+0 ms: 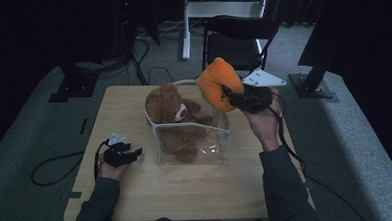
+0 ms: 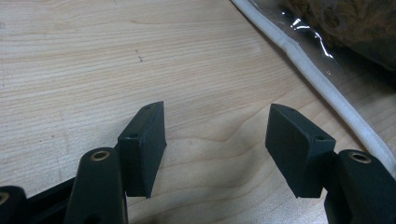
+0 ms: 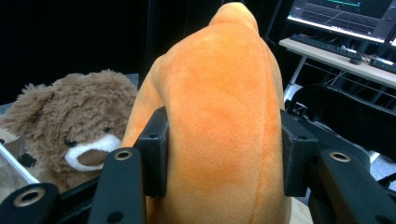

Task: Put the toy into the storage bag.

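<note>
An orange plush toy (image 1: 216, 83) hangs in the air over the far right corner of a clear plastic bag (image 1: 220, 139), with my right gripper (image 1: 232, 95) shut on it; in the right gripper view both pads press into the orange plush (image 3: 219, 116). A brown teddy bear (image 1: 171, 114) sits inside the bag, its face (image 3: 79, 140) turned toward the right gripper. My left gripper (image 1: 134, 153) rests low on the wooden table (image 1: 187, 188) left of the bag, open, with bare wood between its fingers (image 2: 217, 140). The bag's white edge (image 2: 327, 88) runs just beside it.
A black chair (image 1: 238, 38) and a white stand leg (image 1: 185, 36) are behind the table's far edge. Black stands (image 1: 313, 80) flank the table on the carpet. Cables (image 1: 51, 167) trail off the left side. A desk with a monitor (image 3: 345, 18) lies beyond the plush.
</note>
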The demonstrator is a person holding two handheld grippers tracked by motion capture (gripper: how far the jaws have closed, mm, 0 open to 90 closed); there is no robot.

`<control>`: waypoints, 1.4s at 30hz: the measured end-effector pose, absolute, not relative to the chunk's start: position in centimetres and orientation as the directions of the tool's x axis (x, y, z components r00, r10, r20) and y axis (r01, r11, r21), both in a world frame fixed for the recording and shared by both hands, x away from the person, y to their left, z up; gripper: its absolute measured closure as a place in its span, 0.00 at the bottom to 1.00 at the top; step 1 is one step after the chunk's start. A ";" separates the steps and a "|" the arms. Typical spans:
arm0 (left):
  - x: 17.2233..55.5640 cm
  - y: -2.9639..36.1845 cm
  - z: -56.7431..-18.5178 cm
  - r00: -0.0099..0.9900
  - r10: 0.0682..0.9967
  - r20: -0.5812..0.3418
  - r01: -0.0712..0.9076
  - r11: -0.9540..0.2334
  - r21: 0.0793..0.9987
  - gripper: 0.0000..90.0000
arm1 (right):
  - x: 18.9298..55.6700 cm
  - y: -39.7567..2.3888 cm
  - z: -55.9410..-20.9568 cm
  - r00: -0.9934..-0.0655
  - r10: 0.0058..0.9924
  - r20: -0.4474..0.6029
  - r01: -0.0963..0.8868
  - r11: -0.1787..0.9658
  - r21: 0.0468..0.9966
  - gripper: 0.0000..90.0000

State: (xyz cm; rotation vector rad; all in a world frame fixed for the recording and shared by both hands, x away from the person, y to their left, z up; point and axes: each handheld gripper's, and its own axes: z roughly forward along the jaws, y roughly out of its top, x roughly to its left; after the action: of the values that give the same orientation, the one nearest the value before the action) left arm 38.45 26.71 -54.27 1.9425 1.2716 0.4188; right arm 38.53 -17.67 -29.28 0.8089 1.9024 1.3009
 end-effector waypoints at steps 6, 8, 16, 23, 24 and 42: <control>38.5 26.7 -54.3 0.450 0.884 -0.131 0.634 -0.212 0.744 0.43 | 38.4 -17.0 -29.1 -0.584 0.788 -0.195 0.101 0.309 0.946 0.53; 38.5 26.7 -54.3 0.450 0.883 -0.132 0.634 -0.212 0.744 0.43 | 38.4 -16.9 -29.1 -0.587 0.786 -0.193 0.100 0.307 0.946 0.53; 38.5 26.7 -54.3 0.450 0.883 -0.132 0.634 -0.212 0.744 0.43 | 38.2 -16.0 -29.1 -0.606 0.771 -0.197 0.088 0.311 0.946 0.53; 38.5 26.7 -54.3 0.450 0.883 -0.131 0.633 -0.212 0.744 0.43 | 38.1 -15.0 -29.3 -0.625 0.755 -0.199 0.087 0.321 0.943 0.53; 38.5 26.7 -54.3 0.450 0.883 -0.131 0.634 -0.213 0.744 0.43 | 38.1 -14.8 -29.3 -0.629 0.752 -0.199 0.087 0.323 0.942 0.53; 38.5 26.7 -54.3 0.451 0.883 -0.128 0.633 -0.215 0.744 0.43 | 38.1 -12.3 -31.5 -0.671 0.708 -0.219 0.103 0.382 0.919 0.53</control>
State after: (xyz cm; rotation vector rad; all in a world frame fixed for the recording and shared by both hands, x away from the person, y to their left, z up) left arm 38.46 26.69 -54.27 1.9453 1.2699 0.4201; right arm 38.12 -12.29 -31.46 0.6946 2.0399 1.2952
